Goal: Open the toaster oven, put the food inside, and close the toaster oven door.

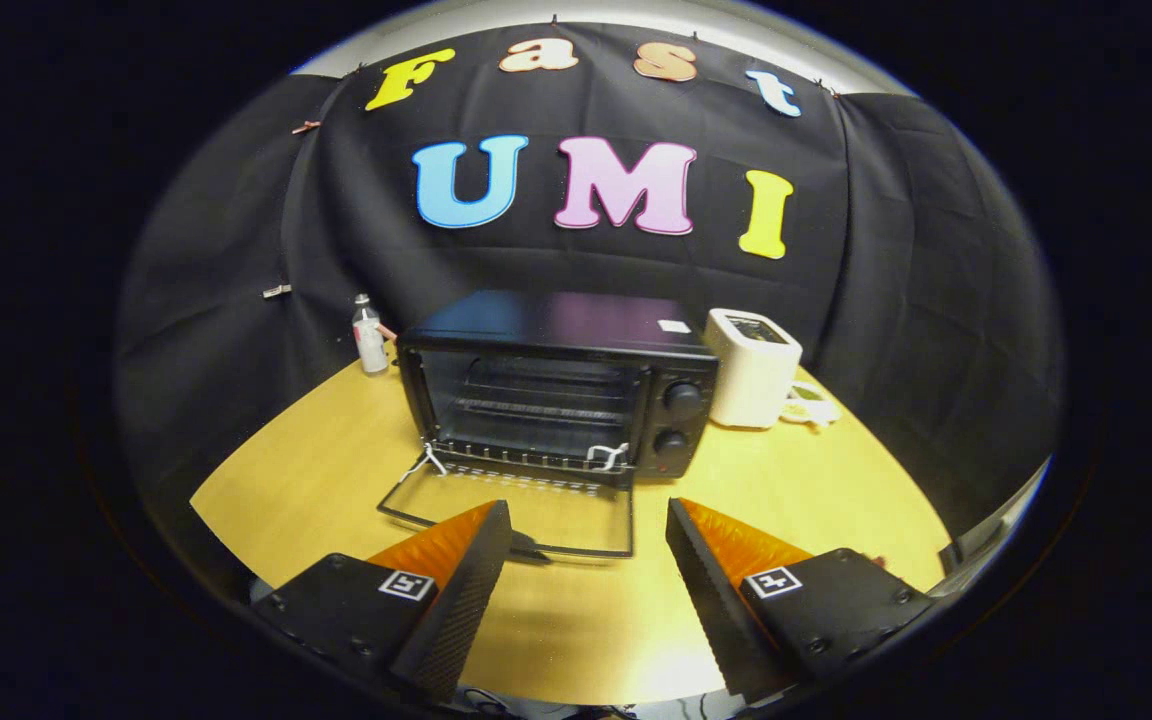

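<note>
Yellow wooden table (336,470) fills the floor of the booth, backed by black cloth wall (916,300) on all sides.

Nearest: gripper (588,525), fingers spread wide apart, released, nothing between them. Bare tabletop lies in the gap. One finger (476,560) has its tip just at the front edge of the oven door; the other sits apart from the door, off its knob-side corner.

Just ahead of the fingers: oven door (516,515), dropped fully open, lying flat and low over the table, glass pane see-through, dark frame around it. Door handle sits at the front edge, partly hidden behind one fingertip.

Beyond the door: toaster oven (556,385), black, cavity open toward the gripper. Wire rack (536,410) visible inside. Two round knobs (681,420) stacked on the control panel beside the cavity. Cannot tell whether any food is inside; none made out on the table.

Farther back: white toaster (751,365) just beside the oven on the knob side, something small and pale at its foot, too small to identify. Small bottle (368,335) upright near the oven's other rear corner, close to the cloth.
</note>
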Demonstrator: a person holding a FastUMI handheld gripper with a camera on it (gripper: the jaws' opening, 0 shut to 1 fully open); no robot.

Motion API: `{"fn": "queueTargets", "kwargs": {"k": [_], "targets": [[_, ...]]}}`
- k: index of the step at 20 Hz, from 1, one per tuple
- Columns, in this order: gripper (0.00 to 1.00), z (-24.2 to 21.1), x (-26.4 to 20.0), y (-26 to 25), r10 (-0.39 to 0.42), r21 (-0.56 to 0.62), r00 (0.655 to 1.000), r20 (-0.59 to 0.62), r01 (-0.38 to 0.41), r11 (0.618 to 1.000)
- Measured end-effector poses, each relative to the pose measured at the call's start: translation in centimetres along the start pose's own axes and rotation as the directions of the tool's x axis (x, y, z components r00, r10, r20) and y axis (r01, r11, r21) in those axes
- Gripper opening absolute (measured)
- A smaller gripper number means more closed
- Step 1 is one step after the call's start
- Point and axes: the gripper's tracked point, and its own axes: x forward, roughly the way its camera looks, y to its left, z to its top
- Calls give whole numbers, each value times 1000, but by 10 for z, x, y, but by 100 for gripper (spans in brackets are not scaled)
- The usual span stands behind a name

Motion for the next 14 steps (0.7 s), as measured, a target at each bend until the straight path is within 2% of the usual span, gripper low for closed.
{"fn": "queueTargets", "kwargs": {"k": [4, 10, 14], "targets": [[96, 14, -19, -66, -60, 66, 998, -16, 61, 996], [96, -4, -21, -154, -31, 137, 994, -103, 45, 990], [99, -33, -9, -196, 47, 184, 981, -190, -12, 983]]}}
